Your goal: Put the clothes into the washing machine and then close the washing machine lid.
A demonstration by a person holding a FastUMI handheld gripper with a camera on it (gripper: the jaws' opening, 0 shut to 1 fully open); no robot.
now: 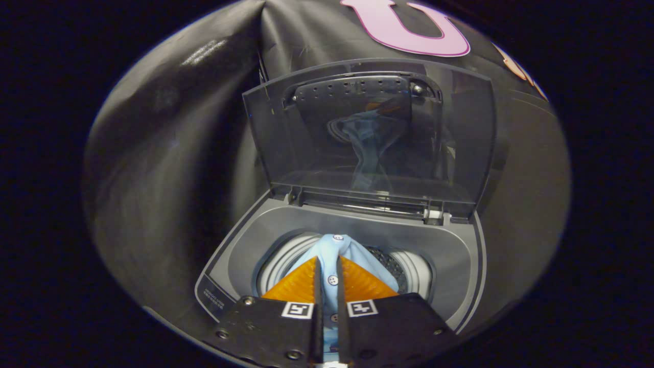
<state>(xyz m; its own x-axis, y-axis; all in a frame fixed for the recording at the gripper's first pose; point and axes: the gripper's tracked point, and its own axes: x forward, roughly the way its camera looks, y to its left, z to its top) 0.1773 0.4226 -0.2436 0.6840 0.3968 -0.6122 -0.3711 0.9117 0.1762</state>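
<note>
Most of the light blue shirt (334, 250) is hidden by the gripper (329, 278) clamped on it, and the drum (286, 260) below the shirt is largely covered.

Tool clamped on cloth, pointing downward

The tool (329, 278) has its two fingers (301, 286) drawn nearly together, a fold of light-blue shirt (332, 250) pinched in the narrow gap, both pads pressing it.

A light blue shirt (334, 255) with white buttons hangs over the grey washing machine (357, 230)'s white drum (416, 271), beneath its smoky translucent lid (368, 138).
</note>
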